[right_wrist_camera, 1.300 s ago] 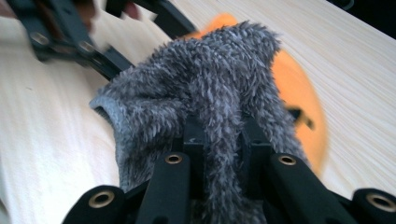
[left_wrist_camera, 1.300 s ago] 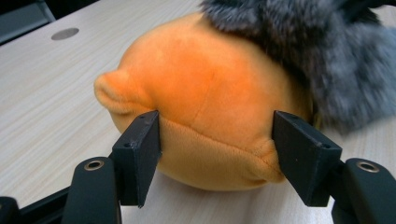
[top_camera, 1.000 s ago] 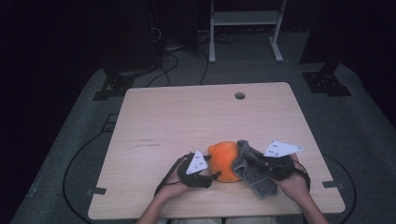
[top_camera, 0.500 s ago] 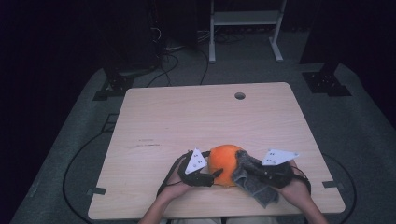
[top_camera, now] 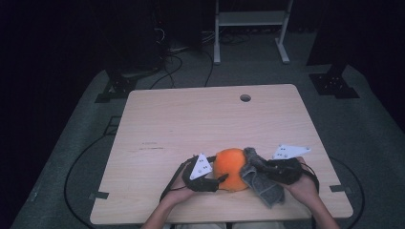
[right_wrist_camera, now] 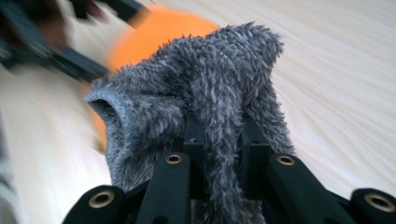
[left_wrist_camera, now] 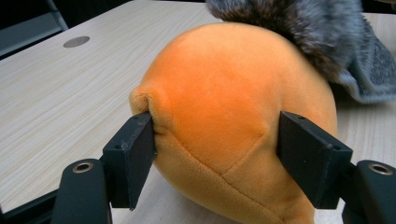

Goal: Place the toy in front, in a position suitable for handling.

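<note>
- The left gripper (left_wrist_camera: 217,140) has its jaws pressed on the orange ball (left_wrist_camera: 233,121), just closing a little.
- The right gripper (right_wrist_camera: 223,140) pinches the grey cloth (right_wrist_camera: 205,93), seemingly draped against the ball.
- The ball sits near the table (top_camera: 191,124)'s front edge.

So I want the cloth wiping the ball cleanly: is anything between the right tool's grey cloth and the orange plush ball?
Nothing visible. The grey cloth, pinched in the right tool, already lies against the orange plush ball. The left tool flanks the ball on its far side.
</note>
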{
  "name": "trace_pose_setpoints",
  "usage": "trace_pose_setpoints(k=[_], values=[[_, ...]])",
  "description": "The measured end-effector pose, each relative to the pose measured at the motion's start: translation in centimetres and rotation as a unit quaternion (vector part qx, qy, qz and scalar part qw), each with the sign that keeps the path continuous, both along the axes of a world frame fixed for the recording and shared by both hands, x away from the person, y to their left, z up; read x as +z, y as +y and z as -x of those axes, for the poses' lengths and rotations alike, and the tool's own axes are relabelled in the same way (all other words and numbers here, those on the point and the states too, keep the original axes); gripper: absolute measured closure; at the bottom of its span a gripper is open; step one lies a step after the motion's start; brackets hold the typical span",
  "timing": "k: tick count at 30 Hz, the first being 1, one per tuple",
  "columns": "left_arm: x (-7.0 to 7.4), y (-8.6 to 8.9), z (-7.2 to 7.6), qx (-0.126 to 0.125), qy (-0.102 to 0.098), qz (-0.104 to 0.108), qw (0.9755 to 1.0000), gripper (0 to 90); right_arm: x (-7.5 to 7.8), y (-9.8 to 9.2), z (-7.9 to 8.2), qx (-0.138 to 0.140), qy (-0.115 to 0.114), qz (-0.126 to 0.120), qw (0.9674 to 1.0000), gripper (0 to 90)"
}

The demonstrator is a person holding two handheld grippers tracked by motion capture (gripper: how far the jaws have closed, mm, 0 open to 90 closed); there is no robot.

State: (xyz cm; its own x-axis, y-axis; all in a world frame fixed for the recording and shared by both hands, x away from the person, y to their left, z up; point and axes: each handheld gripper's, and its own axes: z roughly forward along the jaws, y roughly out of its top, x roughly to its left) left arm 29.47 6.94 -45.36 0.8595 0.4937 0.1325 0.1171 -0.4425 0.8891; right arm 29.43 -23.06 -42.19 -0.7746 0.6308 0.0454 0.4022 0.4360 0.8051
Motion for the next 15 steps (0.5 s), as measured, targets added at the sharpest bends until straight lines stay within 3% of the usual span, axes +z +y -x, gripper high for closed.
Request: trace_pose_setpoints(k=[1,3,5,7,9,10,11,12,13,14,15], values=[[0.0,0.0,0.0,0.0,0.0,0.0,1.0,28.8,-0.3,-0.7,0.0,-0.014,0.003,0.015,0.9998,76.2],[0.0,0.0,-0.1,0.0,0.002,-0.001,1.0,28.8,-0.4,-1.6,0.2,-0.031,0.006,0.017,0.9994,76.4],[0.0,0.0,-0.1,-0.001,0.001,-0.001,1.0,28.9,0.7,-1.7,0.4,-0.023,-0.01,-0.014,0.9996,76.4],[0.0,0.0,0.0,-0.002,0.0,-0.002,1.0,28.9,1.6,-0.9,0.3,-0.009,-0.019,-0.027,0.9994,76.3],[0.2,0.2,0.1,-0.008,0.0,-0.002,1.0,28.1,1.6,0.2,0.0,0.003,-0.02,-0.013,0.9997,76.3],[0.7,0.4,0.0,-0.007,0.001,0.006,1.0,21.7,0.6,1.1,0.0,0.01,-0.02,0.019,0.9996,76.5],[0.7,0.4,0.0,-0.007,0.001,0.006,1.0,17.5,0.6,1.1,0.0,0.01,-0.02,0.019,0.9996,76.5],[0.9,0.4,-0.5,0.008,0.019,0.014,0.9997,14.1,0.1,0.9,0.2,0.013,-0.013,0.016,0.9997,76.6],[0.9,0.4,-0.5,0.008,0.019,0.014,0.9997,11.5,0.1,0.9,0.2,0.013,-0.013,0.016,0.9997,76.6],[0.5,0.1,-0.9,0.015,0.047,0.023,0.9985,11.1,-0.1,0.5,0.5,0.016,-0.011,0.013,0.9997,76.5],[0.5,0.1,-0.9,0.015,0.047,0.023,0.9985,13.0,-0.1,0.5,0.5,0.016,-0.011,0.013,0.9997,76.5]])
